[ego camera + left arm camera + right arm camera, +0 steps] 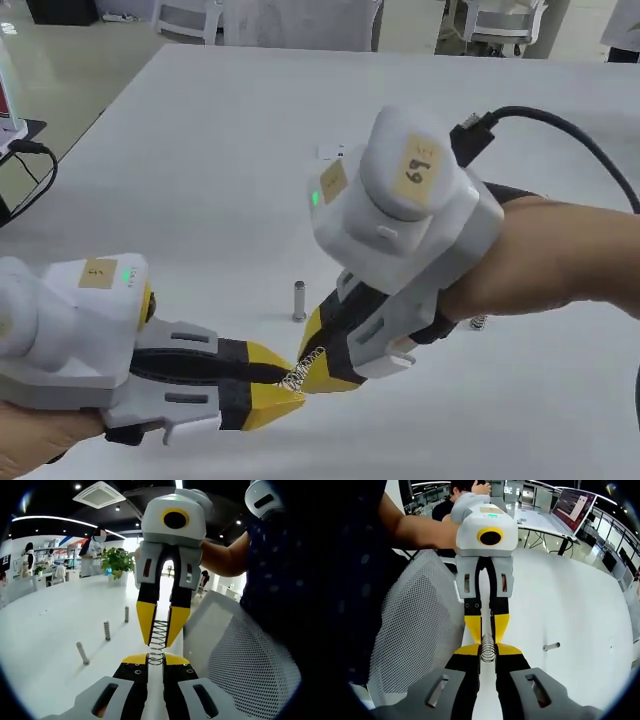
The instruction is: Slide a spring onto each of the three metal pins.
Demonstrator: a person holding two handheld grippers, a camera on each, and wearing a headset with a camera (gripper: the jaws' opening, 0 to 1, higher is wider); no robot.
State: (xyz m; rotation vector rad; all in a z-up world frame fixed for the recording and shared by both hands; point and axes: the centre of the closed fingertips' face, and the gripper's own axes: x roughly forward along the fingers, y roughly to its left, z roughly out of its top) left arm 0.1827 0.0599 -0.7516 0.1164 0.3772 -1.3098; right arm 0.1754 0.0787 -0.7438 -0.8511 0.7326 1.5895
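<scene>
A small steel spring hangs just above the white table, held at both ends. My left gripper comes in from the lower left and is shut on one end. My right gripper reaches down from the right and clamps the other end. The two pairs of yellow tips nearly touch. A bare metal pin stands upright just beyond them. In the left gripper view, the bare pin stands nearest, and two further pins each carry a spring.
The white table stretches far ahead. A loose spring peeks out under my right forearm. A small white tag lies farther back. A mesh chair back stands close beside the grippers. A cable runs off the left edge.
</scene>
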